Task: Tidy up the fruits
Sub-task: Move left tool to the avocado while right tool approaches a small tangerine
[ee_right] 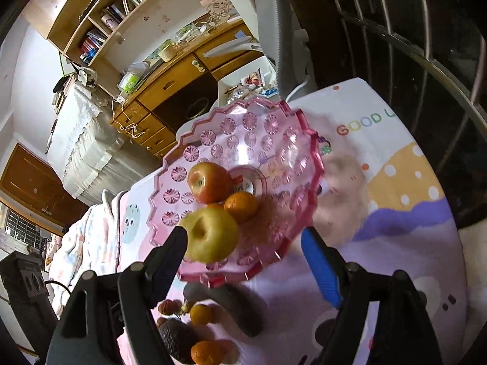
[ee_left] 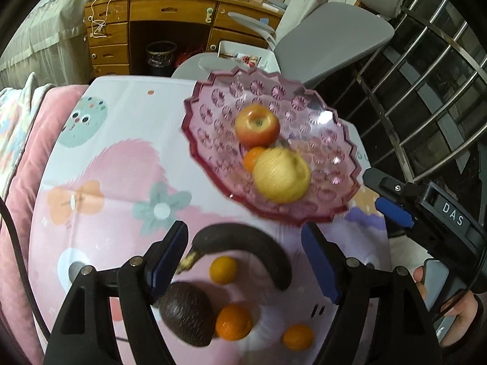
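A pink glass bowl [ee_left: 207, 112] [ee_right: 274, 140] stands on the patterned tablecloth. It holds a red apple [ee_left: 257, 126] [ee_right: 210, 182], a yellow apple [ee_left: 281, 175] [ee_right: 210, 234] and a mandarin [ee_left: 251, 156] [ee_right: 242, 206]. In front of the bowl lie a dark banana [ee_left: 268, 243] [ee_right: 237, 307], an avocado [ee_left: 187, 313] [ee_right: 176, 337] and three mandarins [ee_left: 223, 270] [ee_left: 233, 321] [ee_left: 297, 337]. My left gripper [ee_left: 245, 237] hovers open above the banana, gripping nothing. My right gripper [ee_right: 243, 237] is open over the bowl's near rim, its left finger close to the yellow apple without touching it.
The right gripper's body [ee_left: 426, 210] and the hand [ee_left: 462, 313] holding it sit at the table's right edge. A grey chair [ee_left: 331, 39] stands behind the bowl, a wooden desk [ee_left: 170, 9] beyond. Pink bedding [ee_left: 36, 140] borders the left, metal bars [ee_left: 426, 70] the right.
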Available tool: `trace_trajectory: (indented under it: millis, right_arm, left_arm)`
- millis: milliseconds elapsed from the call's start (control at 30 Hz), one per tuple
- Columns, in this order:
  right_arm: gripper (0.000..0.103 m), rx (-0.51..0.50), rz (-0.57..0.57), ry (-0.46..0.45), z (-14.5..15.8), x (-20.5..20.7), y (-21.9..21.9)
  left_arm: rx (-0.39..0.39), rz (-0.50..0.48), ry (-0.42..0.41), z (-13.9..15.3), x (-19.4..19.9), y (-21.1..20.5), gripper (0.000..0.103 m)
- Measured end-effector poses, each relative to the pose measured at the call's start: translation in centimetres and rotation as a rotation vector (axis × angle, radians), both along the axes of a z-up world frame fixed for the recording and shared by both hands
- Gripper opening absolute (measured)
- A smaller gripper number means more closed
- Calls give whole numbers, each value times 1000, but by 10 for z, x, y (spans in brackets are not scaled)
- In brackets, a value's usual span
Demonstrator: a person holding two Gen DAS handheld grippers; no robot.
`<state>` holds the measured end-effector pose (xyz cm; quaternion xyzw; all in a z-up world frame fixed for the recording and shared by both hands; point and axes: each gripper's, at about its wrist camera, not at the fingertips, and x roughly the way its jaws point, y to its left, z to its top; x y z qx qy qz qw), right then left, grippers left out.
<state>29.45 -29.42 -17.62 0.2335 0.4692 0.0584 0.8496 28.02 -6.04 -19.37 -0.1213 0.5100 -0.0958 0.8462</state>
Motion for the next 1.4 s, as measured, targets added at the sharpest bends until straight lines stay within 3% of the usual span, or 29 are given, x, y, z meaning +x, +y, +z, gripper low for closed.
trace_trajectory:
  millis: [333, 567, 1033, 1400]
  right_arm:
    - [78, -13, -47, 43, -18, -43, 6]
    - [78, -23, -139, 88, -32, -78, 18]
    - [78, -64, -339, 50, -36, -148, 67]
    - [78, -155, -366, -13, -42, -198, 105]
  left_arm:
    - [26, -40, 84, -17, -24, 25, 78]
    - [22, -129, 138, -32, -32, 40, 81]
    - [44, -466, 163, -32, -37, 54, 92]
    - [158, -764, 117, -37, -37, 28, 97]
